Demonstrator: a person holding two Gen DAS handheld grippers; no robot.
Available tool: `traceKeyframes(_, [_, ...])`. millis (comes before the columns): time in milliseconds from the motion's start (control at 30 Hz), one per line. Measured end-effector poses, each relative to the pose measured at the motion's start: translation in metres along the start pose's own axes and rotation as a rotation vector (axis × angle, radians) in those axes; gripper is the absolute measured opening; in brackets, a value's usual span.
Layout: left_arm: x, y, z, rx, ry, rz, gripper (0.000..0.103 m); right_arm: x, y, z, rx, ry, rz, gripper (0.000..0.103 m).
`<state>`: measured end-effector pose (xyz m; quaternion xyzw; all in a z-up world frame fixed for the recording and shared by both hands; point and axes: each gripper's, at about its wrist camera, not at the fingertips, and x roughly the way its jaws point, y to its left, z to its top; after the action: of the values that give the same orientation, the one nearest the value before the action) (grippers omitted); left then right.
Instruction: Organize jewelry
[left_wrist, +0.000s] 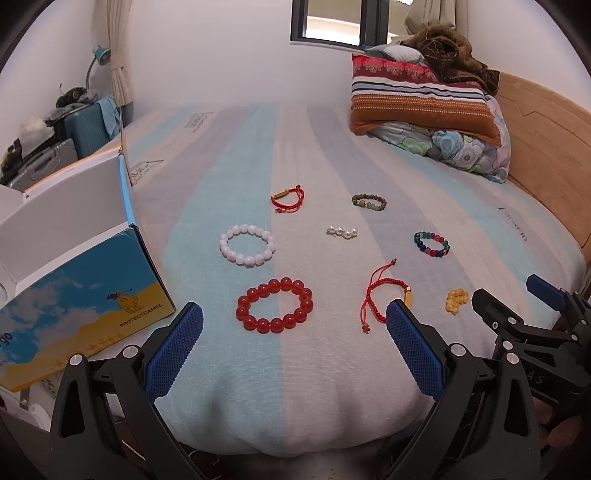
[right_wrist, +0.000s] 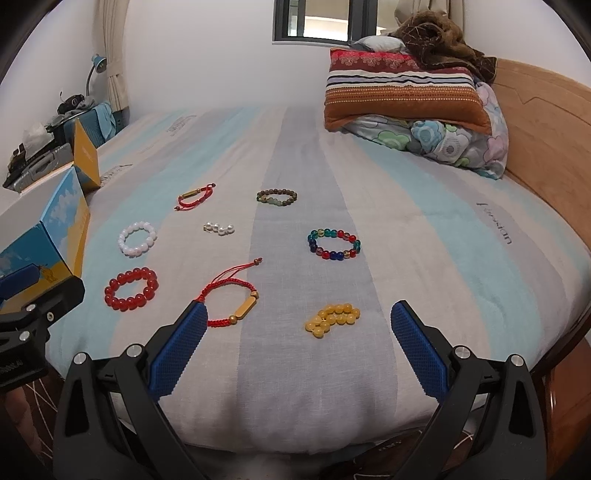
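Several bracelets lie spread on the striped bed sheet (left_wrist: 295, 369). My left gripper (left_wrist: 293, 314) is open and empty just short of a red bead bracelet (left_wrist: 275, 305). Beyond it lie a white bead bracelet (left_wrist: 246, 245), a red cord bracelet (left_wrist: 289, 198), small pearls (left_wrist: 341, 232), a brown bead bracelet (left_wrist: 368, 202) and a multicolour one (left_wrist: 431, 244). My right gripper (right_wrist: 299, 314) is open and empty, with a second red cord bracelet with a gold tube (right_wrist: 236, 301) at its left finger and a yellow bead bracelet (right_wrist: 332, 319) between the fingers ahead.
An open blue and yellow box (left_wrist: 74, 280) stands at the bed's left edge, also in the right wrist view (right_wrist: 55, 236). Pillows and a blanket (left_wrist: 424, 96) are stacked far right by the wooden headboard (left_wrist: 546, 155). Suitcases (left_wrist: 85, 125) stand beyond the box.
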<state>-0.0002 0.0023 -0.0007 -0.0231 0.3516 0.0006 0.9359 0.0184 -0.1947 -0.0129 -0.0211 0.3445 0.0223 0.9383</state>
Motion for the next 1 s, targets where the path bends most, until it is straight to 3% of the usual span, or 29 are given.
traceKeyframes(1000, [0.0036,-0.0028,-0.001,0.017,0.006,-0.001,0.097,0.0002,-0.0012,0.0019,0.006,-0.005,-0.01,0.096])
